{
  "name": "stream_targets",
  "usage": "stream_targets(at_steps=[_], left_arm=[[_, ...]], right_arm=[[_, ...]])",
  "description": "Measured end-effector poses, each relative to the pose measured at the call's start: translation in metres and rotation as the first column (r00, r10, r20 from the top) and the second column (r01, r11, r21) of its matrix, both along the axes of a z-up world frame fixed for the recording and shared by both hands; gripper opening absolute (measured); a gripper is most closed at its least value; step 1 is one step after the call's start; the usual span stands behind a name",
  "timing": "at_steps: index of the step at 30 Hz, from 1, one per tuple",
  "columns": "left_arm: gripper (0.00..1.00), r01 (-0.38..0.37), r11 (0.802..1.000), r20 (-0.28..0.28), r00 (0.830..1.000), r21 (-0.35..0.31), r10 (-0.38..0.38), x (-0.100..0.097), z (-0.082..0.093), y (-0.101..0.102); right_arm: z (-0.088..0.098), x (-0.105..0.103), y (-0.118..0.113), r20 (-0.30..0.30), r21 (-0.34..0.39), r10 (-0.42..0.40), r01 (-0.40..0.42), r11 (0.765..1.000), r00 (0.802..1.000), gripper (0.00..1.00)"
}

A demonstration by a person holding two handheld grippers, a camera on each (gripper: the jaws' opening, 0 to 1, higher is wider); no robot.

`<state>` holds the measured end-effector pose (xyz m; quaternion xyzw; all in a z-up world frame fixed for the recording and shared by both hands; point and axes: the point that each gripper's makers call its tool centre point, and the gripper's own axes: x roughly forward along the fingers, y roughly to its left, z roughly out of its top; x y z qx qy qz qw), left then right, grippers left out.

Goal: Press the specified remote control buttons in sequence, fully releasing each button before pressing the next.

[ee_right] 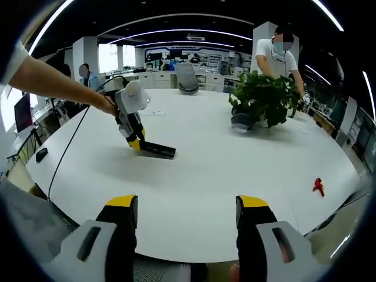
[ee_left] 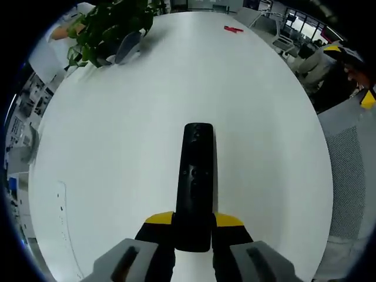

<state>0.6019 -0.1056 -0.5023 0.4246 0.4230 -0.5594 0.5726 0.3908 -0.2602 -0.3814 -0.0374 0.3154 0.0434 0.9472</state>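
Note:
A black remote control (ee_left: 195,182) lies lengthwise on the white table (ee_left: 129,135), its buttons facing up. My left gripper (ee_left: 194,226) is shut on its near end, yellow-tipped fingers on both sides. In the right gripper view the same remote (ee_right: 156,150) lies flat on the table at centre left, with the left gripper (ee_right: 136,143) tilted down onto it and a person's hand holding that gripper. My right gripper (ee_right: 187,212) hangs open above the table's near edge, well away from the remote, nothing between its fingers.
A potted green plant (ee_right: 264,100) stands on the far right of the table (ee_right: 235,170); it also sits at top left as the plant (ee_left: 111,29). A small red object (ee_right: 318,186) lies near the right edge. A person stands behind the plant. Chairs surround the table.

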Motion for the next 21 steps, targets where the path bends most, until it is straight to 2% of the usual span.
stream_targets(at_steps=[8, 21], left_arm=[[0.22, -0.002, 1.000, -0.010, 1.000, -0.016, 0.002, -0.018, 0.002, 0.002], [0.22, -0.008, 1.000, -0.031, 1.000, -0.026, 0.007, -0.064, 0.001, 0.011]], right_arm=[[0.000, 0.000, 0.004, -0.004, -0.006, 0.022, -0.022, 1.000, 1.000, 0.70], [0.004, 0.000, 0.003, 0.015, 0.014, 0.016, -0.016, 1.000, 1.000, 0.69]])
